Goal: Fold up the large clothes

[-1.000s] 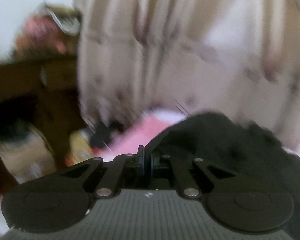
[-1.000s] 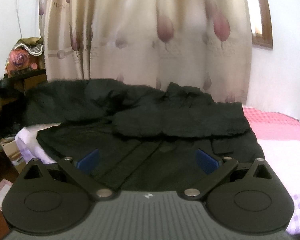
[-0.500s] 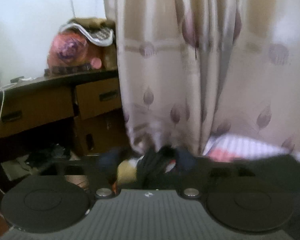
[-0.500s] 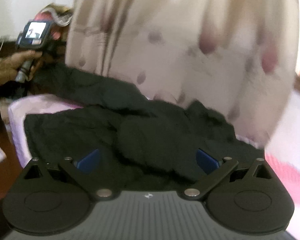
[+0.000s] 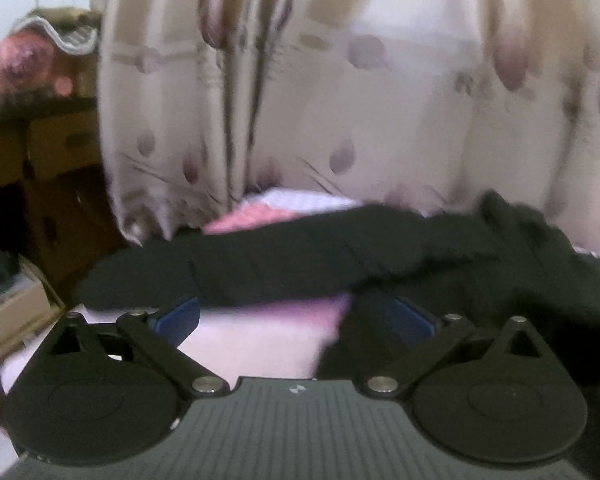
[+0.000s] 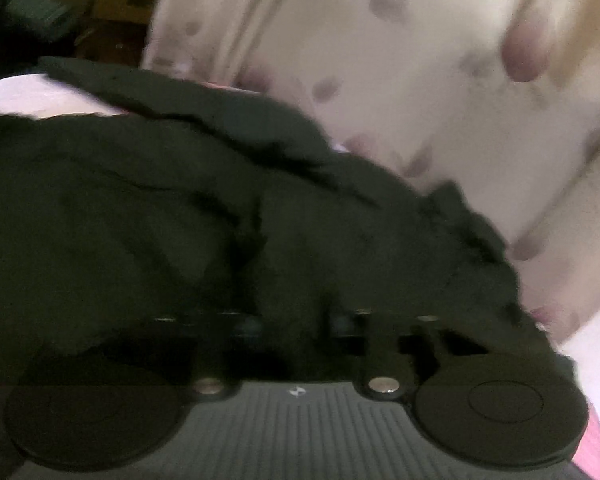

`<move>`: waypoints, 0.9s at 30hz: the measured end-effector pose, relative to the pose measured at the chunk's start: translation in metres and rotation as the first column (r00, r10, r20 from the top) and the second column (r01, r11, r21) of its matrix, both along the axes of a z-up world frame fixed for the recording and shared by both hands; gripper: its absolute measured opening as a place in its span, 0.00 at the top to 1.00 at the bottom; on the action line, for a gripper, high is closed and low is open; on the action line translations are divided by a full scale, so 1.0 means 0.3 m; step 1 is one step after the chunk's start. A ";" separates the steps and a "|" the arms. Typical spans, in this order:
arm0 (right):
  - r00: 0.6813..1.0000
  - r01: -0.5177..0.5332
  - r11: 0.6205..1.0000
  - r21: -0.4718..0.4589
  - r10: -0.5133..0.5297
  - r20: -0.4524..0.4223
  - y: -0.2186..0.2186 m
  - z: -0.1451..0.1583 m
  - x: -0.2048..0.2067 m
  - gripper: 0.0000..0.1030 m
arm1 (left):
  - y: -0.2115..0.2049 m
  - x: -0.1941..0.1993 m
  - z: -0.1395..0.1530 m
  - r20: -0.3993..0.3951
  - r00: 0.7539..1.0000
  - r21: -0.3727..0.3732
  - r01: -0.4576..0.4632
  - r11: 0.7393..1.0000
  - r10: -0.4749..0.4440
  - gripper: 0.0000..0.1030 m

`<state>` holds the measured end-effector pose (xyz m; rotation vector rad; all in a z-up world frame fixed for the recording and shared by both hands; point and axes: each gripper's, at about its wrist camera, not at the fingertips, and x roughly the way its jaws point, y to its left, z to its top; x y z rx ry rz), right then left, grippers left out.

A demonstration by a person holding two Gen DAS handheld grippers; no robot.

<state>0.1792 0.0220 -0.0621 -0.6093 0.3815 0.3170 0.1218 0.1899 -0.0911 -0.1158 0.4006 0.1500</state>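
1. Since a second ago the left claw point(image 5: 296, 320) has opened and let go of the black cloth it pinched. The right claw point(image 6: 296, 322) has dropped into the garment with its fingers drawn closer together.
2. Black jacket point(image 5: 340, 252) lies spread on the bed point(image 5: 260, 336), in front of the curtain point(image 5: 380, 100). One long dark strip, possibly a sleeve, stretches across the left view.
3. Left claw: fingers wide apart, holding nothing, with the jacket edge just ahead.
4. Right claw: blurred and dark against the jacket point(image 6: 180, 200). I cannot tell whether it has cloth.
5. Judgement: a fold is in hand. Pinch a single layer at the hem and lift evenly with both claws, so that nothing bunches.
6. Count: one jacket, two claws, one bed, one curtain.
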 end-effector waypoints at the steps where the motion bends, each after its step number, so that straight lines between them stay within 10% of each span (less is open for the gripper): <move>1: 1.000 0.004 1.000 0.017 -0.005 0.026 -0.043 0.030 -0.009 0.87 | -0.010 -0.016 -0.013 -0.009 1.000 -0.010 0.008 1.000 -0.008 0.02; 5: 0.970 0.170 0.978 0.120 -0.187 0.157 -0.377 0.195 -0.015 0.89 | -0.020 -0.072 -0.034 -0.025 0.999 -0.015 0.031 0.999 -0.032 0.02; 8: 0.890 0.362 0.913 0.187 -0.398 0.223 -0.710 0.312 -0.029 0.89 | -0.003 -0.094 -0.018 -0.016 0.999 -0.008 0.037 0.999 -0.037 0.01; 14: 0.651 0.675 0.679 0.287 -0.732 0.201 -1.365 0.399 -0.080 0.90 | 0.039 -0.066 -0.006 -0.051 0.999 0.006 -0.008 1.000 0.009 0.01; 20: 0.518 0.795 0.457 0.399 -0.854 -0.054 -1.770 0.244 -0.062 0.87 | 0.076 -0.020 -0.036 -0.128 0.992 -0.062 -0.003 0.998 -0.005 0.01; 23: 0.449 0.799 0.312 0.514 -0.878 -0.164 -1.881 0.131 -0.093 0.64 | 0.067 -0.017 -0.042 -0.146 0.989 -0.044 0.014 0.999 -0.020 0.01; 25: 0.440 0.768 0.243 0.593 -0.872 -0.212 -1.892 0.083 -0.147 0.49 | 0.055 -0.017 -0.044 -0.146 0.989 0.001 0.034 0.999 -0.034 0.01; 27: 0.522 0.697 0.285 0.658 -0.831 -0.192 -1.831 0.065 -0.222 0.49 | 0.049 -0.015 -0.049 -0.158 0.986 0.011 0.061 0.998 -0.059 0.01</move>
